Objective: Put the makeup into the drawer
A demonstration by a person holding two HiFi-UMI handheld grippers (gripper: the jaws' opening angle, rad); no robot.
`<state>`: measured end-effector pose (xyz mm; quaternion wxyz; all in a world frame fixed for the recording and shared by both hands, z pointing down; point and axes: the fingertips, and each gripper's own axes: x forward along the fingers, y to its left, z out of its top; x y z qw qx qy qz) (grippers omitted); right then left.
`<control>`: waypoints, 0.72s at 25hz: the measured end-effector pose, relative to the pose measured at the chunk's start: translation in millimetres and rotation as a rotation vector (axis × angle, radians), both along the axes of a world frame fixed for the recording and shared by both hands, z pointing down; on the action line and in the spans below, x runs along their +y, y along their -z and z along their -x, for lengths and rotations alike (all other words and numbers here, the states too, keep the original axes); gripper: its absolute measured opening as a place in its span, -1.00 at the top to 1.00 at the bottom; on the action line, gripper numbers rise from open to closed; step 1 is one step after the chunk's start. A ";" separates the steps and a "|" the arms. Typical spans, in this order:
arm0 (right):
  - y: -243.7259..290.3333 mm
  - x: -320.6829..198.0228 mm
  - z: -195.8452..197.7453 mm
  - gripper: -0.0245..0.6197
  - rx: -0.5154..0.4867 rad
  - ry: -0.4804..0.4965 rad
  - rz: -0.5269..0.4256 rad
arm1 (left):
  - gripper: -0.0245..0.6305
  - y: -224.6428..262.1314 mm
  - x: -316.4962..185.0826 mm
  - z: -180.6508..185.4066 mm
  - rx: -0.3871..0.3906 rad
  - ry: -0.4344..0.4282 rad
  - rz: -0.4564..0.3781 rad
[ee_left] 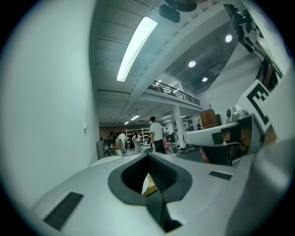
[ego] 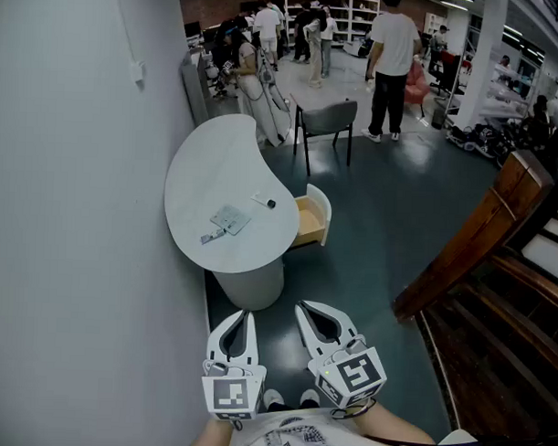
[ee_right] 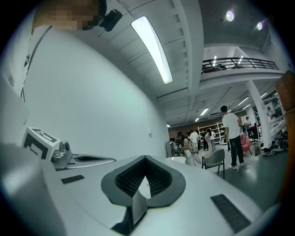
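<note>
On the white rounded table [ego: 217, 165] ahead lie the makeup items: a small white tube with a dark cap [ego: 264, 202], a flat grey palette [ego: 230, 219] and a small grey piece [ego: 210, 236]. An open drawer [ego: 309, 219] with a wooden inside sticks out from the table's right side. My left gripper [ego: 242, 314] [ee_left: 148, 156] and right gripper [ego: 302, 307] [ee_right: 146, 159] are held side by side low in the head view, well short of the table. Both are shut and hold nothing.
A white wall [ego: 69, 210] runs along the left. A grey chair [ego: 326, 119] stands beyond the table. A wooden stair rail [ego: 470, 235] and steps are on the right. Several people stand at the far end of the room.
</note>
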<state>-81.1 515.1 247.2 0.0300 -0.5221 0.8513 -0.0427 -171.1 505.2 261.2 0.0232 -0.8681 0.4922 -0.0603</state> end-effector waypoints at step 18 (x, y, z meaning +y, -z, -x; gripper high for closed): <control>-1.1 16.3 -30.3 0.87 0.018 0.044 -0.037 | 0.87 -0.6 11.9 -36.8 -0.011 0.007 -0.002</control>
